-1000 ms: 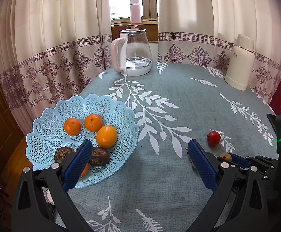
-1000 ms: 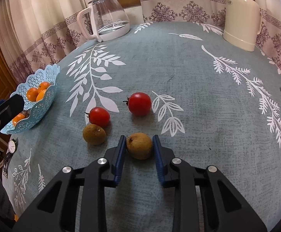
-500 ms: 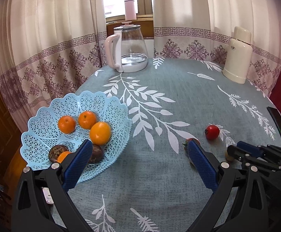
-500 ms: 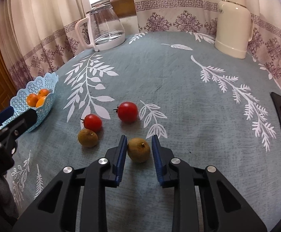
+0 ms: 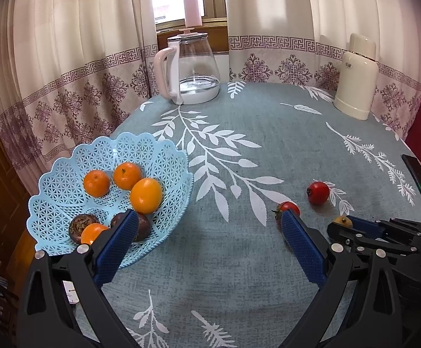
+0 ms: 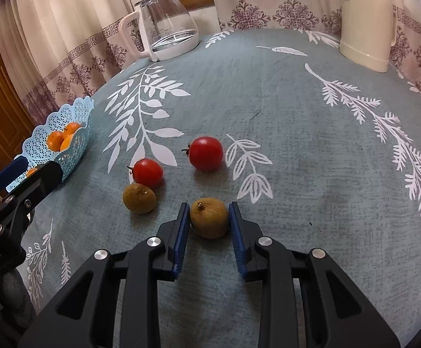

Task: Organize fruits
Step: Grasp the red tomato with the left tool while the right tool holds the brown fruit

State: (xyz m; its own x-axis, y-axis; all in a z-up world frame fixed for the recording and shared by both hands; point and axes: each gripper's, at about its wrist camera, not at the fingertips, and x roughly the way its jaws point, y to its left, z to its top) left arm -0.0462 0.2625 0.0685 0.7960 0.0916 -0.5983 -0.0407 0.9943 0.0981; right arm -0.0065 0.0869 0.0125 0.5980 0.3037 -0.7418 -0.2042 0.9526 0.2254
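Teal cloth printed with white leaf sprays covers the table [image 6: 297, 116] you are working over. Nearest you, your right claw [image 6: 209, 217] has its blue pads hard against both flanks of a brown fruit [image 6: 209, 217] resting on the cloth, so it reads as clamped on it, squared up for a straight lift. Just left lies a second brown fruit [image 6: 139, 197], touching a small tomato [image 6: 148, 172]; a larger tomato [image 6: 206, 153] sits apart beyond them. Your left claw [image 5: 207, 237] hangs spread wide and empty beside the blue lattice basket [image 5: 62, 185], which holds oranges [image 5: 146, 195] and dark fruits near the table's left edge, probably the drop point. Farther back stand a glass kettle [image 6: 169, 33] and a cream flask [image 6: 368, 26] before patterned curtains [image 5: 65, 58] and a window.
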